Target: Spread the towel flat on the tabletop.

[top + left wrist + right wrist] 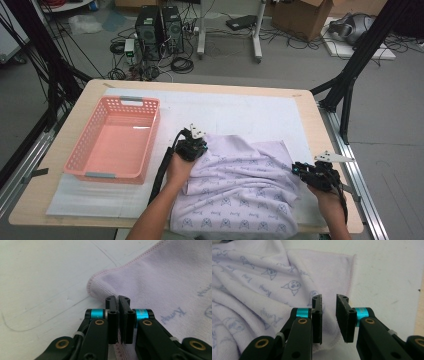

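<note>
A pale lilac towel printed with small blue cat faces lies crumpled on the near right part of the table. My left gripper is at the towel's far left corner. In the left gripper view that gripper is shut, with the towel's pink-stitched hem pinched between the pads. My right gripper is at the towel's right edge. In the right gripper view it stands open with a narrow gap, and the towel lies under the jaws without being pressed.
An empty pink plastic basket stands on the left of the table, on a white mat. The wooden table edge runs close past my right hand. Beyond the table are computer towers, cables and boxes on the floor.
</note>
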`<state>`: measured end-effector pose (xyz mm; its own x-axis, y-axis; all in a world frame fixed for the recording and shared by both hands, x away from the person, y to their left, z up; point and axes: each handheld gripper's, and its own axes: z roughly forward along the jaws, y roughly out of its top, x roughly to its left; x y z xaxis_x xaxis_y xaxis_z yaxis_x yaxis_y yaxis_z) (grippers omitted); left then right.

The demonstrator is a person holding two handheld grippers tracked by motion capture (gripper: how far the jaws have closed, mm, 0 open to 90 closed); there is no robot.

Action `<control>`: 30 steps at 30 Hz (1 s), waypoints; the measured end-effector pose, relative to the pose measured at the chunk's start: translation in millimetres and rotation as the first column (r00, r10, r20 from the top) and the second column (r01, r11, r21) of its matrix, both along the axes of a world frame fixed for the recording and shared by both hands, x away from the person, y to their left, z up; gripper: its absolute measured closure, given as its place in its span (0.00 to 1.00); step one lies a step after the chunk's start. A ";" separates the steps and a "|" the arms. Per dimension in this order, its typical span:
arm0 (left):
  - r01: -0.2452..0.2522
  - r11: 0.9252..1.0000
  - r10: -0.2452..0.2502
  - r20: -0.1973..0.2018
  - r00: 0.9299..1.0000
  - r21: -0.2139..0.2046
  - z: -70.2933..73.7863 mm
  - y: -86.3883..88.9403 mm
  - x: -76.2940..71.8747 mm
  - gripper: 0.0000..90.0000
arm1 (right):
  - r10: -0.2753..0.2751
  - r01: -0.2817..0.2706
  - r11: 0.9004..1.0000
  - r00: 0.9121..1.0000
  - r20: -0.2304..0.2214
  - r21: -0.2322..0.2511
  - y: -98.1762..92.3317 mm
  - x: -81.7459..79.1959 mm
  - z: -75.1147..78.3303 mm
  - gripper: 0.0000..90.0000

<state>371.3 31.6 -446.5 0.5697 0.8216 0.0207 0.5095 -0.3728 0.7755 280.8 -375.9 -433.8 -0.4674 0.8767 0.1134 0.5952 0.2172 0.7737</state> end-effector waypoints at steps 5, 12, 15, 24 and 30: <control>-0.120 0.993 0.120 -0.010 0.993 -0.023 1.5 26.0 8.6 0.96 | 0.004 -0.004 1.000 1.000 0.015 -0.004 2.8 -1.3 1.3 0.81; -0.136 0.986 0.132 -0.046 0.990 -0.098 -0.9 44.0 12.2 0.75 | -0.030 0.029 0.999 0.999 0.026 0.017 1.4 5.9 1.2 0.69; -0.132 0.983 0.127 -0.045 0.991 -0.130 -4.6 42.7 11.8 0.64 | -0.034 0.033 0.999 0.998 0.048 0.017 4.6 15.9 2.6 0.60; -0.093 0.991 0.091 -0.025 0.996 -0.100 -4.7 39.0 10.6 0.94 | 0.004 -0.005 0.998 1.000 -0.014 -0.070 27.2 77.0 -2.7 0.55; -0.136 0.985 0.133 -0.030 0.991 -0.106 -1.7 37.2 10.5 0.96 | -0.021 0.017 0.996 0.999 -0.043 -0.082 38.1 111.3 -9.2 0.63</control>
<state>381.8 68.8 -448.2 0.4532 0.8875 -0.0840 0.5673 -0.2144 0.7951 392.1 -337.9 -443.1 -0.4467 0.8926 0.0612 0.6325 0.2667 0.7272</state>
